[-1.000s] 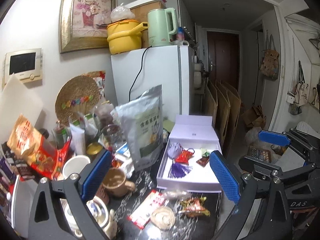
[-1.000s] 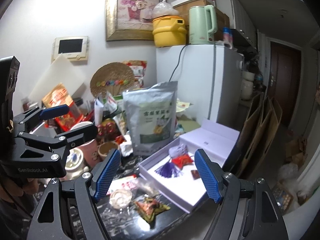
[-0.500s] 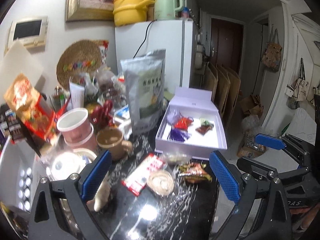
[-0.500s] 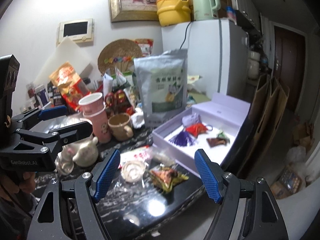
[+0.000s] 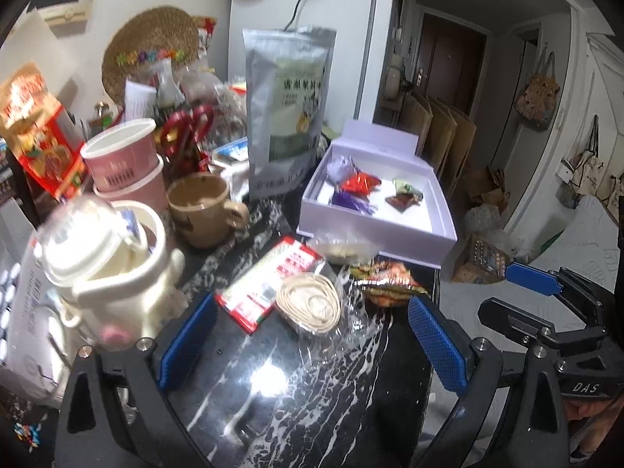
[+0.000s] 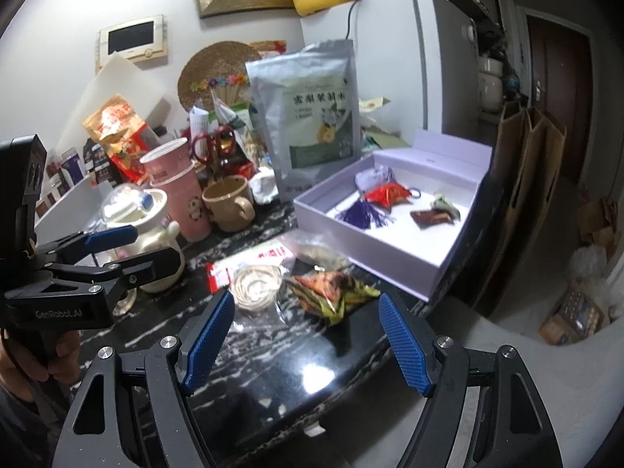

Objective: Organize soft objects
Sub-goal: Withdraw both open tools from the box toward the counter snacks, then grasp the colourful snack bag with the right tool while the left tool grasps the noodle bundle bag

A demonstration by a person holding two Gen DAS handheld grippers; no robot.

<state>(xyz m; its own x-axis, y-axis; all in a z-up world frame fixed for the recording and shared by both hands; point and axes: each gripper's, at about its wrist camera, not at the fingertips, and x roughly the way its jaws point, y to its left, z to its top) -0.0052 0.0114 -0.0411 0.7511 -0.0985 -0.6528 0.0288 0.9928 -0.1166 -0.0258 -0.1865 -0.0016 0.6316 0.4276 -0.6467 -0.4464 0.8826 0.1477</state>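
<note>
Black marble countertop (image 6: 273, 355) crowded with cups and packets, a lavender box (image 6: 374, 234) open at its far right corner.

We hold the left gripper (image 5: 312, 345) and right gripper (image 6: 306, 345) over the near edge, fingers of both spread wide with nothing between them. Beyond the tips lie a coil of cream cord (image 6: 255, 286) and a green-and-orange fabric sachet (image 6: 331, 292), side by side in clear wrap near the box's front wall. Inside the box rest red (image 6: 388, 195), purple-tasselled (image 6: 360, 214) and brown (image 6: 435, 216) sachets.
</note>
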